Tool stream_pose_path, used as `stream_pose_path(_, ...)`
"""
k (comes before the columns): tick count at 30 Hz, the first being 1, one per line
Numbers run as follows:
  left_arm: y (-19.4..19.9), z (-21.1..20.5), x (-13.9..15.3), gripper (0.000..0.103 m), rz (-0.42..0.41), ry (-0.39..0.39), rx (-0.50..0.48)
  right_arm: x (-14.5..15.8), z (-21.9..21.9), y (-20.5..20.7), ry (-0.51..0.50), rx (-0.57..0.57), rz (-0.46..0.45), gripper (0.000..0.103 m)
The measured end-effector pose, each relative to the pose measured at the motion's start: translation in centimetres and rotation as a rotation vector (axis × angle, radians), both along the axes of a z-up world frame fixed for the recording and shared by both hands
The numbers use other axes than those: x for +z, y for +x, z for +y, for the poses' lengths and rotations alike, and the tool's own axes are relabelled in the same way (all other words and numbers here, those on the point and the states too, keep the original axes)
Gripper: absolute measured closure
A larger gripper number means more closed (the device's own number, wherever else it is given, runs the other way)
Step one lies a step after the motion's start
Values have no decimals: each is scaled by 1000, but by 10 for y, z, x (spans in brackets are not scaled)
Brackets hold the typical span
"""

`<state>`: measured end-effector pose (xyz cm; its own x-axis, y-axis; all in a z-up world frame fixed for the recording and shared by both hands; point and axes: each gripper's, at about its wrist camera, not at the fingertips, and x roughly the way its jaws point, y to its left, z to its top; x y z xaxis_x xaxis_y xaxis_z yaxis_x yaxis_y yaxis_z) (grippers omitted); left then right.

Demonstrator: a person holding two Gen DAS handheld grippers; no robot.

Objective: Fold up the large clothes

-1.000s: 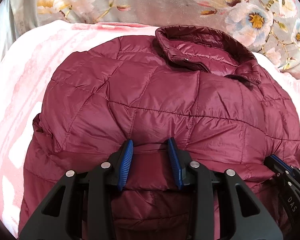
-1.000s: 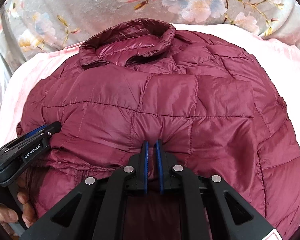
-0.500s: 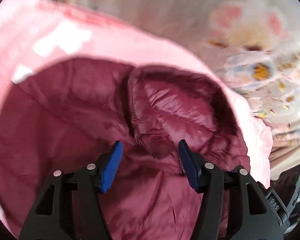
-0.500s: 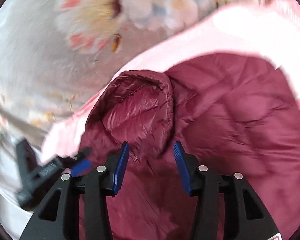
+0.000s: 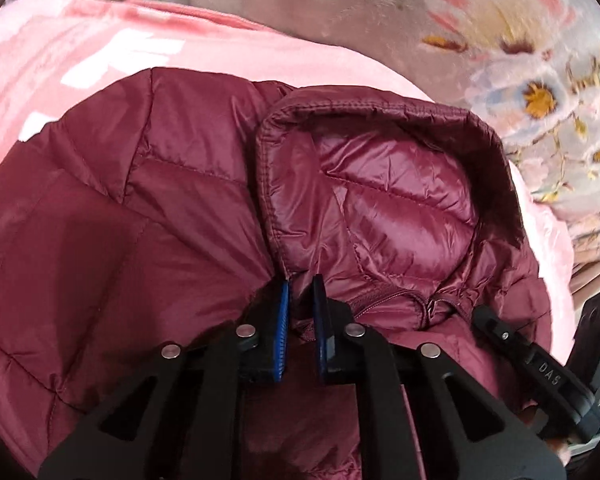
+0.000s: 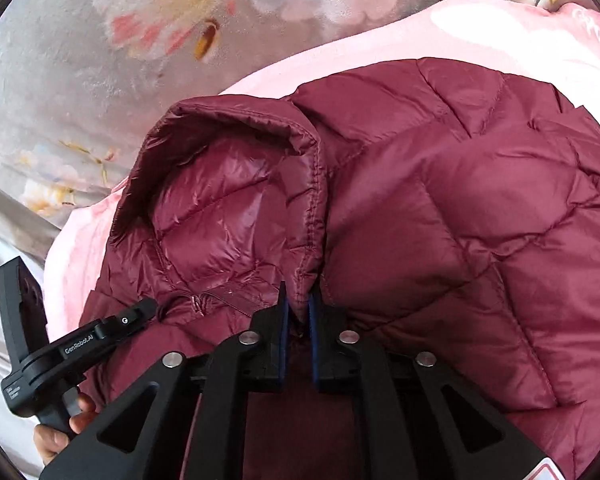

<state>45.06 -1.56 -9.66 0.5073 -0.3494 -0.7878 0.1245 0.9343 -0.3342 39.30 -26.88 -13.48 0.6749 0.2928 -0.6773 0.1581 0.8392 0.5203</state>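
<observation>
Jacket on pink blanket, partly folded | left gripper and right gripper just closed, fingers narrow, pinching collar ends | final folds left

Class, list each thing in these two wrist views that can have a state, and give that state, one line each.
Maroon puffer jacket: lying on the pink blanket.
Collar: standing up, open.
Left gripper: shut on the collar's edge; jaws just closed.
Right gripper: shut on the collar's other edge; jaws just closed.
</observation>
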Motion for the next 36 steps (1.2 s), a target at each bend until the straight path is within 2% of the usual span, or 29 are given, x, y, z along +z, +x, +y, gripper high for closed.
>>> stream_pose_path(6,-8,-7,-3,90,-72,64,-4,-2,-1,-4,0,7,-10,99)
stream_pose_path(8,-11,-9,2,88,-78,90,-9,4,-4,-10,35,-3,22,93)
stream_pose_path(10,-14,-4,13,87,-65,83,-29,22,-9,-21,37,-33,28,84)
stream_pose_path(13,-13,9,43,86,-101,65,-50,63,-16,-21,-35,-57,-48,84)
stream_pose_path(16,11,9,79,85,-161,81,-14,96,-20,5,-70,-79,-103,84)
stream_pose_path(19,48,11,97,82,-163,61,50,114,-20,46,-108,-113,-126,84)
stream_pose_path(22,93,9,92,82,-104,21,120,106,-12,79,-127,-109,-107,84)
stream_pose_path(25,109,5,70,83,-40,20,121,80,3,98,-206,-58,-27,87)
stream_pose_path(27,107,0,49,83,13,21,77,63,12,91,-247,0,-7,89)
stream_pose_path(30,89,-5,27,80,-17,136,29,48,13,72,-296,18,-2,89)
stream_pose_path(32,80,-6,18,79,-41,163,17,38,11,65,-312,26,-1,95)
stream_pose_path(36,67,-14,8,79,-102,235,5,29,15,63,-372,47,-31,97)
